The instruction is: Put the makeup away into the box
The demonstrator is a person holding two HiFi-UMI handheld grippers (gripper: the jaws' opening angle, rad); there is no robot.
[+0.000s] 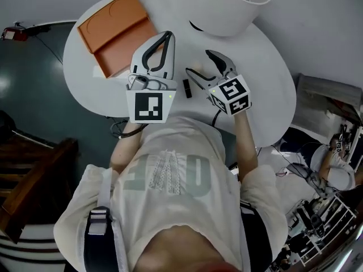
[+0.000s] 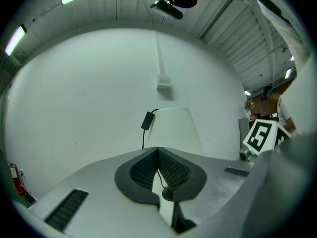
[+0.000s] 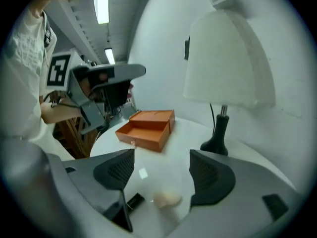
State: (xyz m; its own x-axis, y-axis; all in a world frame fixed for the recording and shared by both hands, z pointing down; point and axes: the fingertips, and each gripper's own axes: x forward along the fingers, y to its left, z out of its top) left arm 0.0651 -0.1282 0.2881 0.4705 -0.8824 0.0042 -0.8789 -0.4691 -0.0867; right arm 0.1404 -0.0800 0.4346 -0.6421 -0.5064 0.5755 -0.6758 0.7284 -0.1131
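- Two makeup pieces, a pale sponge (image 3: 167, 198) and a small black tube (image 3: 134, 201), lie on the white worktop (image 3: 183, 133), outside the open orange box (image 3: 148, 128).
- The right gripper (image 3: 162, 162) hangs over them with its jaws spread and empty, so this looks like the pickup step.
- The left gripper (image 2: 158, 155) has its jaws pressed together, holding nothing.
- Next, probably: lower around the sponge, pinch softly, carry it boxward.

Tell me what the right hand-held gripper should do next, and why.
Probably lower the right hand-held gripper onto the sponge and close: its jaws are open, the sponge lies on the table in line with them, and the box stands open.
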